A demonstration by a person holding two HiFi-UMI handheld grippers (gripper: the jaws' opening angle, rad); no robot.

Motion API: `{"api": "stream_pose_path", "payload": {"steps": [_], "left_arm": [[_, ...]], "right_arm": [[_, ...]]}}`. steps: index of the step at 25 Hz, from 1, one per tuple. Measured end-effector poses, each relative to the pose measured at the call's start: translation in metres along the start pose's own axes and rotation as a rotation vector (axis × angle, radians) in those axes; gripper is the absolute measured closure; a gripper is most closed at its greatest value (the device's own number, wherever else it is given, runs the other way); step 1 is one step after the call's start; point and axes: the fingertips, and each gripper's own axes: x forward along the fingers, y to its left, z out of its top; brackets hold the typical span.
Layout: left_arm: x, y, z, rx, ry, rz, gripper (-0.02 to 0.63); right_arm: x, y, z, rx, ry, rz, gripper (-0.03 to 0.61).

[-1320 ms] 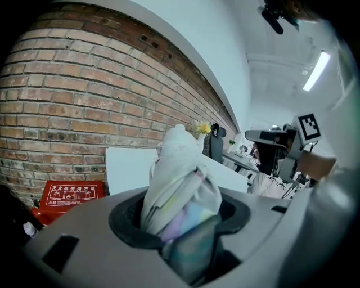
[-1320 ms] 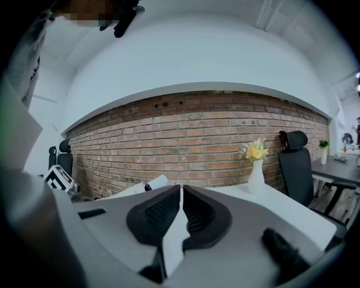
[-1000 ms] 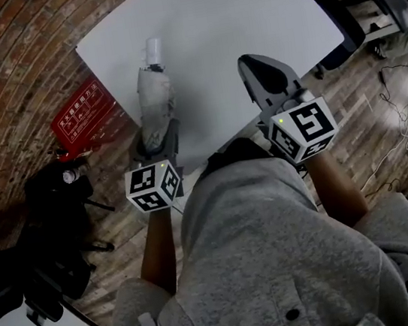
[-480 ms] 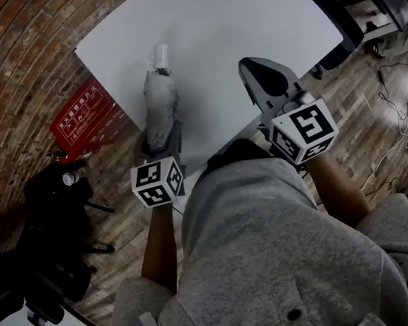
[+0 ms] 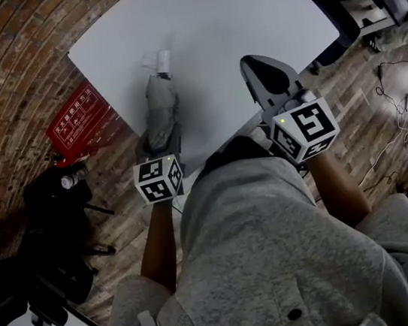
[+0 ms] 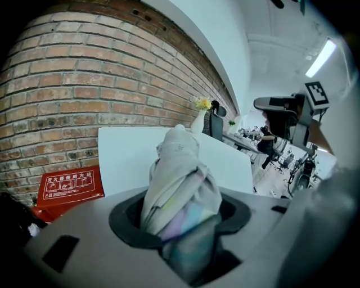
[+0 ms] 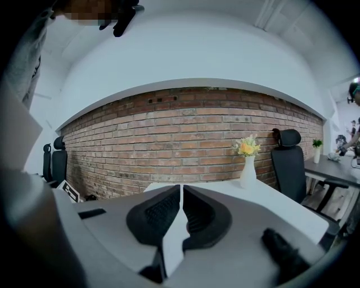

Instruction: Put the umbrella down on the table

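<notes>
A folded grey umbrella (image 5: 160, 106) with a white end (image 5: 162, 57) points out over the white table (image 5: 228, 18) near its left corner. My left gripper (image 5: 163, 140) is shut on the umbrella's near end. In the left gripper view the bunched fabric of the umbrella (image 6: 177, 174) fills the gap between the jaws of the left gripper (image 6: 180, 218). I cannot tell whether the umbrella touches the table (image 6: 124, 152). My right gripper (image 5: 261, 74) hangs over the table's near edge, shut and empty. In its own view the right gripper (image 7: 181, 190) has its jaws almost together.
A red sign (image 5: 73, 119) leans at the brick wall left of the table, with black bags and a tripod (image 5: 59, 210) on the wooden floor. A white vase of flowers (image 7: 247, 163) stands at the table's far end. Office chairs (image 7: 288, 163) stand beyond.
My left gripper has sunk toward the table with the umbrella, whose white end now reaches further over the tabletop. The right gripper has kept still.
</notes>
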Motion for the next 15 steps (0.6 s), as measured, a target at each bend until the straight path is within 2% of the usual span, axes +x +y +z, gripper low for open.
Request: {"api": "stream_pose_path", "payload": {"steps": [15], "left_arm": [[0.022, 0.003, -0.011, 0.023, 0.068, -0.018, 0.373]], "right_arm": [[0.003, -0.01, -0.005, 0.021, 0.009, -0.031, 0.548]]}}
